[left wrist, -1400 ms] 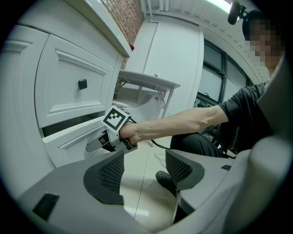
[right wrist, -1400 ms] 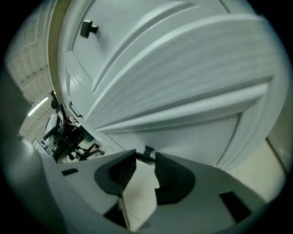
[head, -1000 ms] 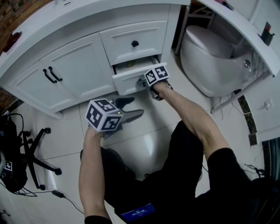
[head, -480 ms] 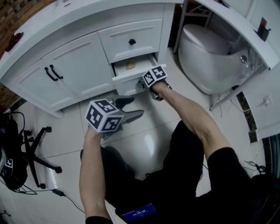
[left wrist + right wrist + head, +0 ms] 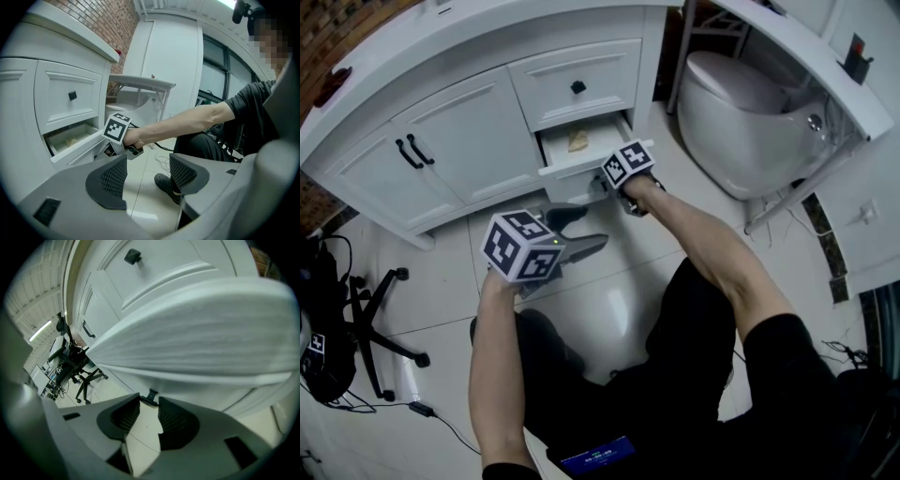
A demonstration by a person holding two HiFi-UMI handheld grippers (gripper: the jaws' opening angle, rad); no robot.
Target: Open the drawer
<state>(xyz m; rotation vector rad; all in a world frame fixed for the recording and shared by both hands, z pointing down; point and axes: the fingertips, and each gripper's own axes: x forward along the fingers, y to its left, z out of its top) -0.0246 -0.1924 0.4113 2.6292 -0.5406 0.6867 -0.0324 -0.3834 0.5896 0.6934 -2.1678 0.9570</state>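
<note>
The lower drawer (image 5: pixel 581 167) of a white vanity stands partly pulled out, and a tan thing (image 5: pixel 578 140) lies inside it. My right gripper (image 5: pixel 603 184) is at the drawer's front, shut on its small black knob (image 5: pixel 151 396), which sits between the tips of its pads (image 5: pixel 125 414). The drawer front (image 5: pixel 197 333) fills the right gripper view. My left gripper (image 5: pixel 584 231) hangs open over the floor tiles, in front of the cabinet and left of the drawer, with nothing between its fingers (image 5: pixel 112 177). From there the open drawer (image 5: pixel 75 145) and the right gripper's marker cube (image 5: pixel 116 127) show.
Above the open drawer is a closed upper drawer (image 5: pixel 578 86) with a black knob. Cabinet doors (image 5: pixel 459 141) with black handles lie to the left. A white toilet (image 5: pixel 741 117) stands to the right. An office chair base (image 5: pixel 375 323) and cables lie on the floor at left.
The lower drawer has slid further out with my right gripper on its knob, and the tan thing inside has come into sight. The left gripper has hardly shifted.
</note>
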